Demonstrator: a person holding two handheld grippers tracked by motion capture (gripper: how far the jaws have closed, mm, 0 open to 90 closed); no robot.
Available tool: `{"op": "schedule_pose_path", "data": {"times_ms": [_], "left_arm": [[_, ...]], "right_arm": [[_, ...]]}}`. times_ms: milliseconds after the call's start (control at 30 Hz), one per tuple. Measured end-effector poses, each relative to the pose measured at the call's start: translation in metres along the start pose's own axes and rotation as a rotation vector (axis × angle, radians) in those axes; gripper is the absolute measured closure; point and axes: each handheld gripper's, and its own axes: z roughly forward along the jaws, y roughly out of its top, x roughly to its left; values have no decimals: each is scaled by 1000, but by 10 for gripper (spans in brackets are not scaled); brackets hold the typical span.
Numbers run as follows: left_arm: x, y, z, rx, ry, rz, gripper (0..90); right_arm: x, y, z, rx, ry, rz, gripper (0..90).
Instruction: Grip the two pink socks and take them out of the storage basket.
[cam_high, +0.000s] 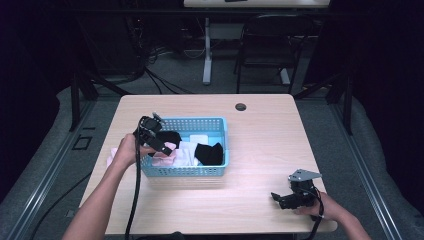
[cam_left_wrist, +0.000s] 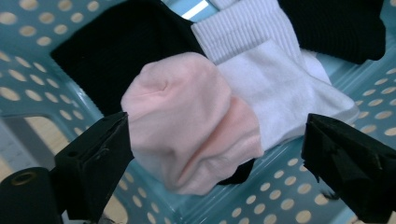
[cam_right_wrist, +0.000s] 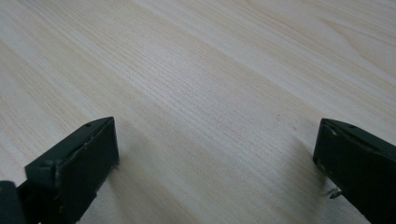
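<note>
Nearest, at the right front of the tabletop (cam_high: 260, 150), the right tongs (cam_high: 289, 199) lay wide apart over bare wood, holding nothing. Farther off and to the left, the left tongs (cam_high: 156, 141) hung over the left end of the blue basket (cam_high: 185, 171), jaws spread wide either side of a pink sock (cam_left_wrist: 191, 121) — not yet gripped. It lay on a black sock (cam_left_wrist: 116, 51), touching a white sock (cam_left_wrist: 275, 88). A good grasp probably meant dropping lower and closing on the pink bundle alone — clear of the white one.
</note>
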Motion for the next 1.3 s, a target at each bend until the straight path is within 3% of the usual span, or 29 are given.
{"op": "schedule_pose_path", "data": {"times_ms": [33,167,633,767,800,933,1000,1200,1300], "left_arm": [[1,0,6,29,12,-4,102],[1,-1,16,61,22,-8,113],[2,1,25,139,41,1,278],[4,0,26,160,46,-5,356],[5,0,27,172,53,-10,433],[4,0,28,186,52,-22,589],[4,-1,28,188,48,-33,612],[6,-2,27,182,46,-36,799],[6,-2,25,171,48,-33,826]], "right_arm": [[0,0,0,0,0,0,0],[0,0,0,1,-2,-2,0],[0,0,0,-1,-1,1,0],[0,0,0,-1,-1,2,0],[0,0,0,-4,0,2,0],[0,0,0,0,-4,0,0],[0,0,0,-4,-7,-1,0],[0,0,0,-2,-4,4,0],[0,0,0,-3,-2,4,0]]}}
